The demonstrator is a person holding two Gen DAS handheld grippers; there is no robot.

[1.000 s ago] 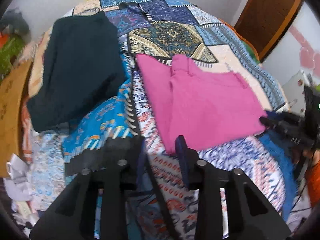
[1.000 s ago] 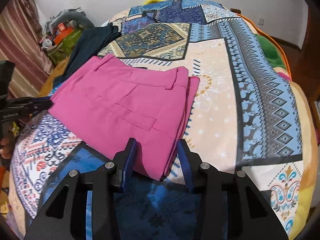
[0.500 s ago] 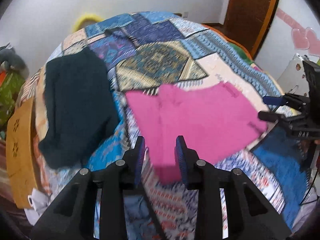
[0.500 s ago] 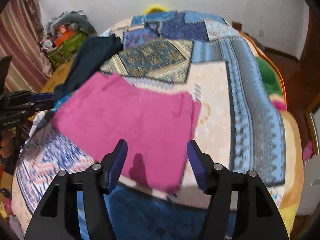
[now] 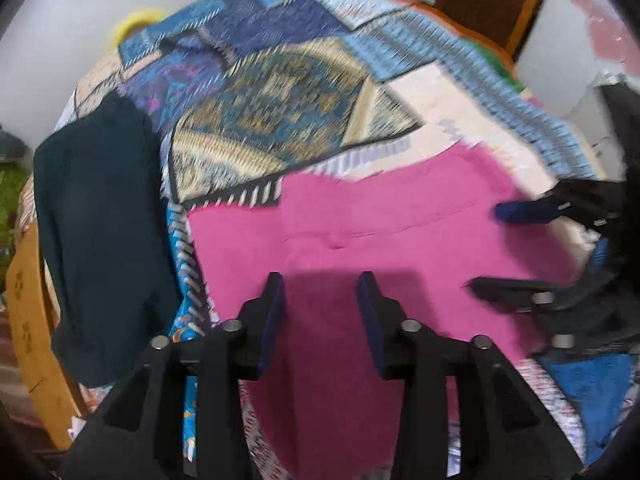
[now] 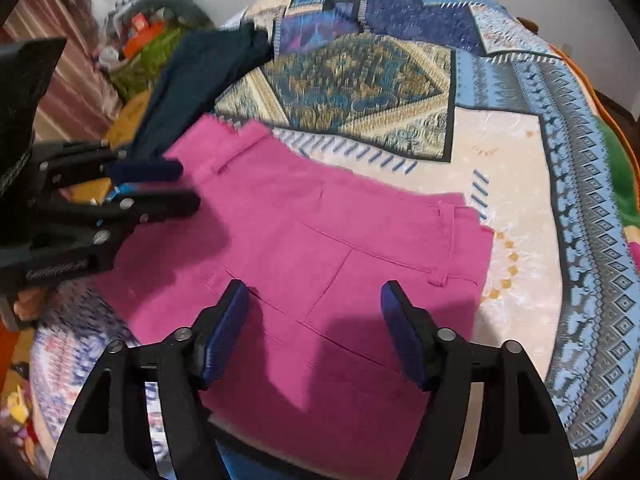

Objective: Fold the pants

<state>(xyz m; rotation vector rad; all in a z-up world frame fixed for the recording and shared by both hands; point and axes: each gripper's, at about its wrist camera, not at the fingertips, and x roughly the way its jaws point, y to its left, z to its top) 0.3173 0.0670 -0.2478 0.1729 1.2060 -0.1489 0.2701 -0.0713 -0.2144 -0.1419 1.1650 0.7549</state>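
Bed (image 6: 516, 152) with patchwork quilt, seen from both wrist cameras. The pink pants (image 6: 320, 248) lie folded into a compact rectangle toward the bed's near edge; a dark garment (image 5: 100, 232) lies beside them toward the left edge. Compared with a second ago, when the right gripper (image 6: 314, 332) straddled the near hem, both grippers now hang over the cloth with nothing between the jaws. The right gripper's jaws are opening wide; those of the left gripper (image 5: 320, 312) are opening, moderately parted. The release suggests this fold is laid down; smoothing or a further fold is probably next.
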